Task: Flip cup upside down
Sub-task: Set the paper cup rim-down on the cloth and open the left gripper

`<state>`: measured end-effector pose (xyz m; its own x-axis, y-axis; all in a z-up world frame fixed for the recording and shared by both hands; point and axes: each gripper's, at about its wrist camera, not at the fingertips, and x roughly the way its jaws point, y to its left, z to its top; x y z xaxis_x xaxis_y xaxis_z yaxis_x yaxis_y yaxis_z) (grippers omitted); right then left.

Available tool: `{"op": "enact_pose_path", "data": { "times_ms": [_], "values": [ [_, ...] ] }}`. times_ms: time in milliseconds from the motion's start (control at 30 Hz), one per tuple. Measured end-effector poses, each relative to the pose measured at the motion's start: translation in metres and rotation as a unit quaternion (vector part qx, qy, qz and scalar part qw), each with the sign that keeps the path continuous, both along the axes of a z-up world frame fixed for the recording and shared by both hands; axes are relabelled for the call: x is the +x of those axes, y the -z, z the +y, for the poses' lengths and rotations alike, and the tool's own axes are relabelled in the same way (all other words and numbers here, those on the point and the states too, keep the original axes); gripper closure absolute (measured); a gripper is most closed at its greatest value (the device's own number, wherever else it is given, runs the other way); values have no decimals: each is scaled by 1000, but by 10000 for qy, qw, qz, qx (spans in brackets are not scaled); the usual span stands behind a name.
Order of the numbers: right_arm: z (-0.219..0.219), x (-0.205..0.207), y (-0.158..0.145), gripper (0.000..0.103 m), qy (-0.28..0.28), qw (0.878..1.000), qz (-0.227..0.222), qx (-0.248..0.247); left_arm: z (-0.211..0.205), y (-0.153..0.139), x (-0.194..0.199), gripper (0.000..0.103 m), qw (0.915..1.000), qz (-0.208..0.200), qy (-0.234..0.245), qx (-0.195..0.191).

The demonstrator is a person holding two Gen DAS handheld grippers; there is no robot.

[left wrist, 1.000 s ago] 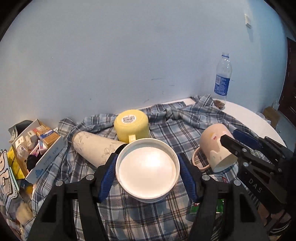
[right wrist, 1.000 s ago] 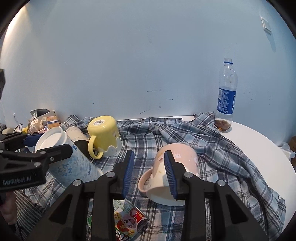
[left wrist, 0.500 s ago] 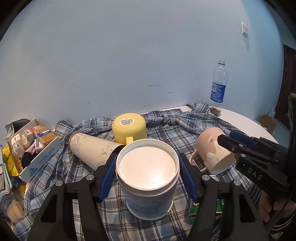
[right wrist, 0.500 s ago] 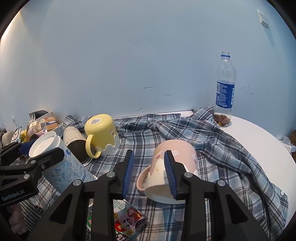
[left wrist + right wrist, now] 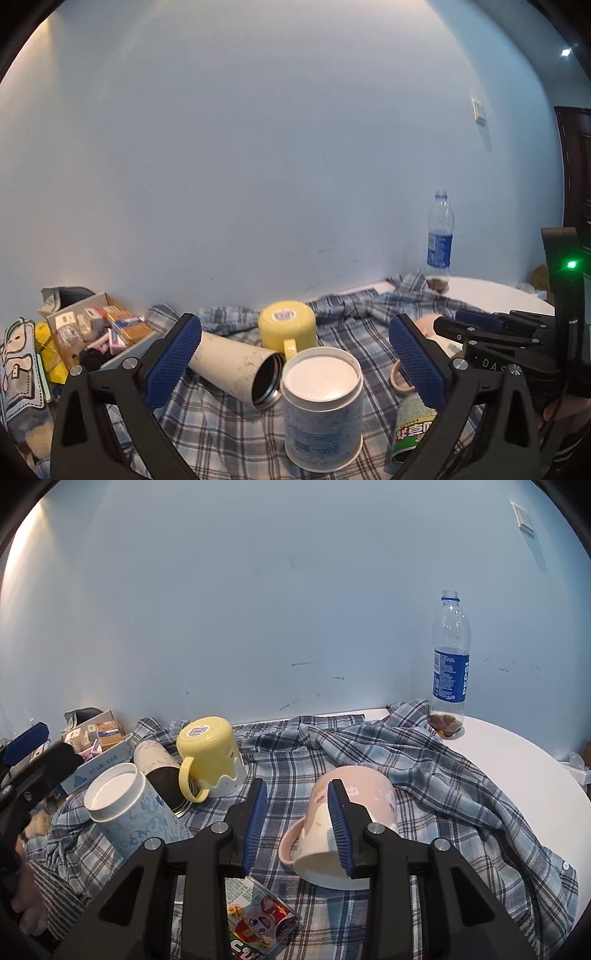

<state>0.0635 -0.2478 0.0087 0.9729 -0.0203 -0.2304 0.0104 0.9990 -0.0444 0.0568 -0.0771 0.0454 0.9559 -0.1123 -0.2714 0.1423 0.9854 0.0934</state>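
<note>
A white-and-blue patterned cup [image 5: 322, 408] stands upside down on the plaid cloth [image 5: 229, 435]; it also shows in the right wrist view [image 5: 127, 814]. My left gripper [image 5: 295, 365] is open, raised above and behind it, holding nothing. A pink mug [image 5: 354, 814] rests upside down and tilted on the cloth. My right gripper [image 5: 297, 829] is open, with its right finger [image 5: 338, 827] in front of the mug wall; contact is unclear. The mug is mostly hidden behind my right gripper in the left wrist view [image 5: 428, 325].
A yellow mug [image 5: 210, 757] stands upside down at the back. A cream tumbler [image 5: 236, 363] lies on its side. A green snack cup [image 5: 412, 424] lies by the pink mug. A cardboard box [image 5: 92, 332] sits left, a plastic bottle [image 5: 450, 664] back right on the white table [image 5: 517, 760].
My left gripper let go of the white-and-blue cup, opened wide and lifted back; the cup now stands on the cloth. My right gripper stayed by the pink mug.
</note>
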Motion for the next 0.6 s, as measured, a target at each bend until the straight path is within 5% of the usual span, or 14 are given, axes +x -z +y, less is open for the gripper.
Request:
{"op": "enact_pose_path", "data": {
  "times_ms": [200, 300, 433, 600],
  "values": [
    [9, -14, -6, 66, -498, 9987, -39, 125, 27, -8, -21, 0, 9988, -201, -112, -438],
    [15, -23, -7, 52, -757, 9968, -121, 240, 36, -10, -32, 0, 9979, -401, -167, -475],
    [20, -37, -7, 14, -722, 9958, -472, 315, 43, -3, -33, 0, 9977, -456, -359, -337],
    [27, -48, -5, 0, -554, 9934, -1002, 21, 60, 11, -40, 0, 9945, -717, -395, -653]
  ]
}}
